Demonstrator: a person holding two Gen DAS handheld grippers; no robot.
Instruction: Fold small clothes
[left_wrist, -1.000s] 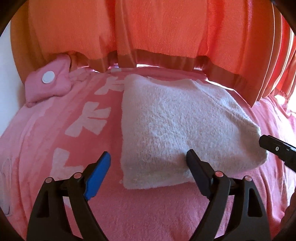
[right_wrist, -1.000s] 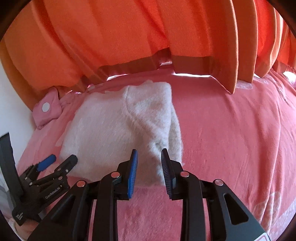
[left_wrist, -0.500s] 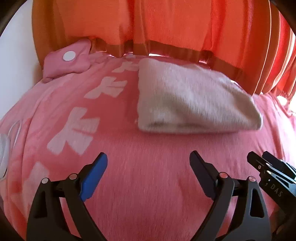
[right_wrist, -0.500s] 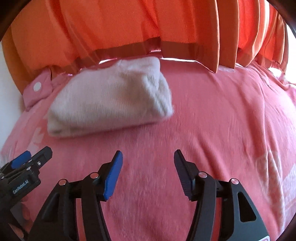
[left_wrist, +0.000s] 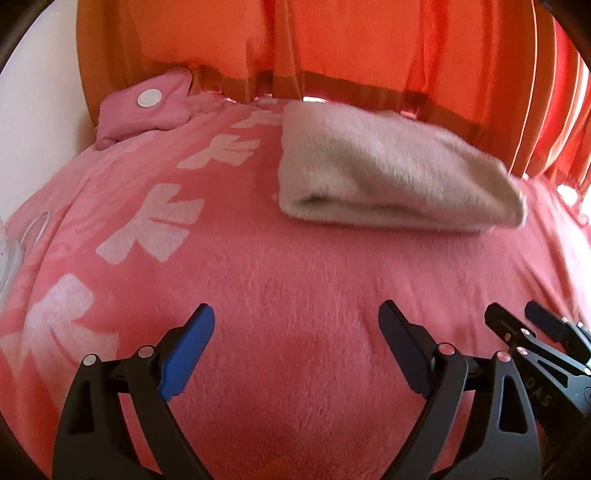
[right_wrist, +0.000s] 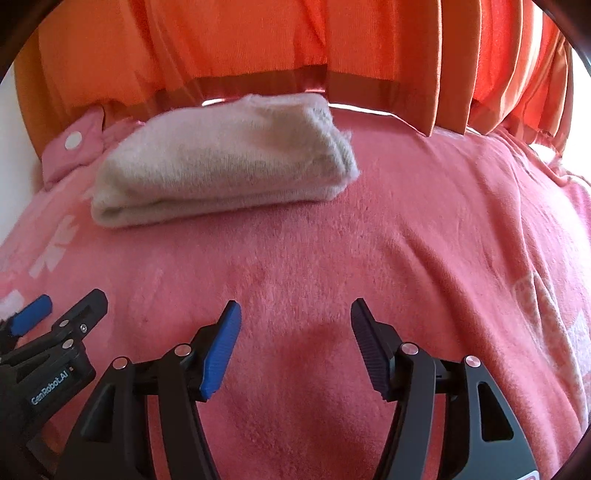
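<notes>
A folded cream fuzzy garment (left_wrist: 391, 177) lies flat on the pink blanket (left_wrist: 295, 295), at the far side near the curtain. It also shows in the right wrist view (right_wrist: 225, 158). My left gripper (left_wrist: 295, 339) is open and empty, low over the blanket and well short of the garment. My right gripper (right_wrist: 295, 343) is open and empty too, also back from the garment. Each gripper shows at the edge of the other's view: the right gripper (left_wrist: 524, 332) and the left gripper (right_wrist: 55, 314).
An orange curtain (left_wrist: 332, 55) hangs just behind the garment. A small pink pouch with a white button (left_wrist: 144, 107) lies at the far left. A white cord (left_wrist: 33, 229) lies at the left edge. A white wall (left_wrist: 37, 92) stands on the left.
Both grippers have pulled back from the folded garment toward me. The right gripper's jaws have opened wider. The garment now lies alone on the blanket.
</notes>
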